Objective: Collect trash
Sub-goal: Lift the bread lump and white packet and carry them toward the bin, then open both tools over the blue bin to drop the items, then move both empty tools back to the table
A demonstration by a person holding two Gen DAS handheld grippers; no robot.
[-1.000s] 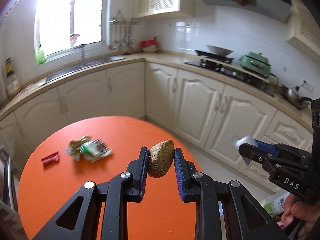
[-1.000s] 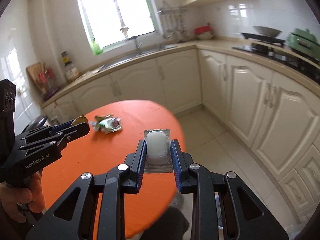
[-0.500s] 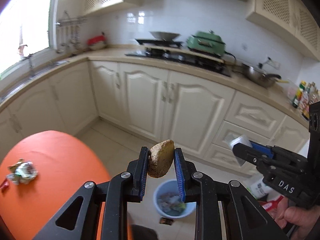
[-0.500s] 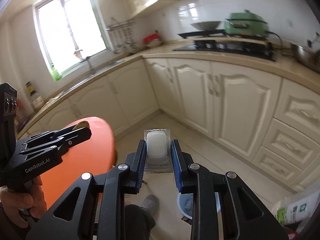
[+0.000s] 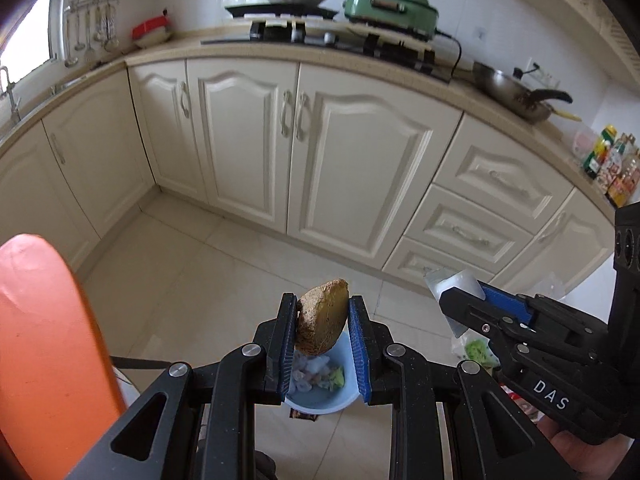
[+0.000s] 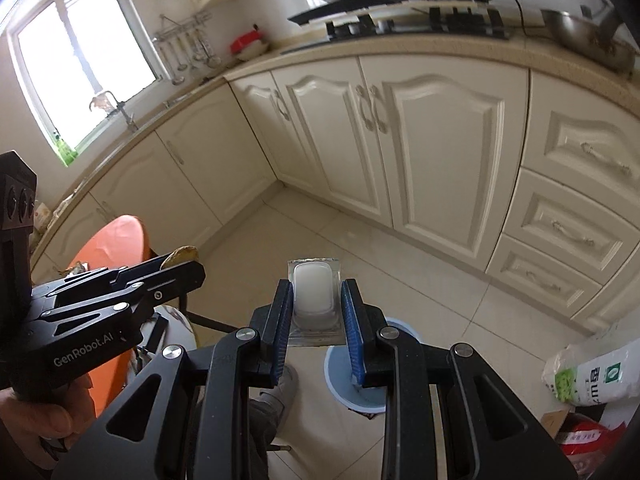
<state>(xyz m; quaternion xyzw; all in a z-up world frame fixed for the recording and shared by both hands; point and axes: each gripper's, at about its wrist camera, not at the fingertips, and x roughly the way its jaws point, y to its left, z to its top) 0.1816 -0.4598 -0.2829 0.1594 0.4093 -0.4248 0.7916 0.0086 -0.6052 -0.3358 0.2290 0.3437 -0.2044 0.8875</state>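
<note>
Left claw [image 5: 322, 334]: it is gripping a brown, rough-skinned lump [image 5: 321, 326], rounded like a husk or stale bun, with one flatter cut face; both blue pads are pressing its sides.
Right claw [image 6: 316, 312]: it is gripping a flat clear blister pack [image 6: 315, 304] with a milky white bubble; its long axis is running forward along the fingers, and its foil edge is sticking out past the tips.
Bin [image 5: 320, 384]: a pale blue bin is standing on the tiled floor, already holding crumpled wrappers.
Key relation: in the left wrist view, the bin is sitting directly below and behind the lump; in the right wrist view, it is lying below and slightly right of the pack. The left claw seems better lined up.
Bench [image 5: 44, 340]: the orange bench is lying off to the left, well apart from the bin.
Judgement: both pieces are looking ready to drop.
</note>
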